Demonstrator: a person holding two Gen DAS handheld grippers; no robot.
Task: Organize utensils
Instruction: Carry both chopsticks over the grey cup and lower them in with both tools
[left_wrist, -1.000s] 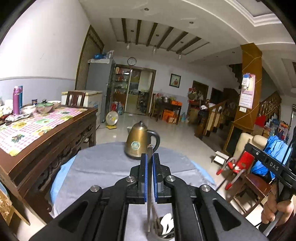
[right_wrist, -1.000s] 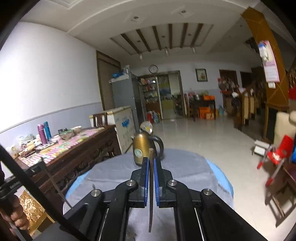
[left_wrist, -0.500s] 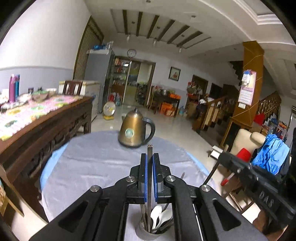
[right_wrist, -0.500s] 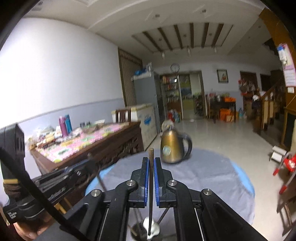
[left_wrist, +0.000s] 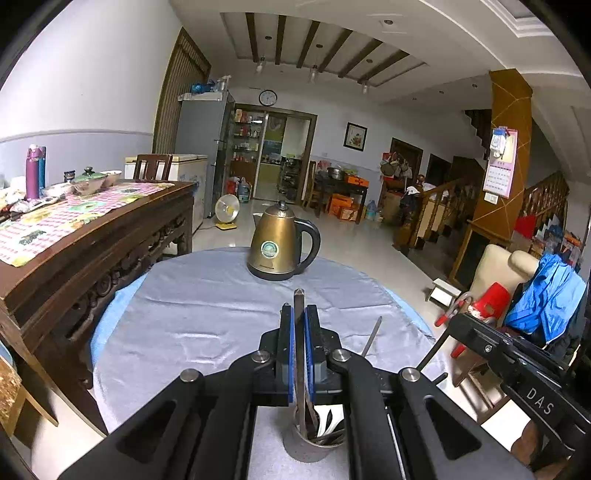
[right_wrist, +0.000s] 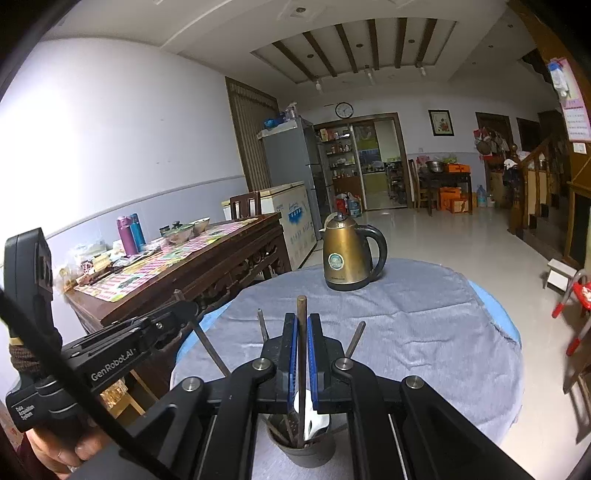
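A grey cup (left_wrist: 314, 445) stands on the grey-clothed round table (left_wrist: 203, 314) and holds several utensils, among them white spoons. My left gripper (left_wrist: 299, 314) is shut on a flat steel utensil (left_wrist: 299, 354), which hangs upright with its lower end inside the cup. My right gripper (right_wrist: 302, 321) is shut on a thin brown-handled utensil (right_wrist: 301, 350), whose lower end also reaches into the cup (right_wrist: 303, 448). Each view shows the other gripper close beside the cup: the right gripper (left_wrist: 517, 373), the left gripper (right_wrist: 110, 354).
A brass kettle (left_wrist: 279, 243) stands at the table's far side. A carved wooden sideboard (left_wrist: 92, 240) with a checked cloth, bowls and bottles runs along the left. To the right are a red chair (left_wrist: 484, 306) and a blue jacket (left_wrist: 546, 302).
Both grippers have sunk toward the table with their utensils. The cup has come up into view beneath them, and the utensils' lower ends now sit inside it.
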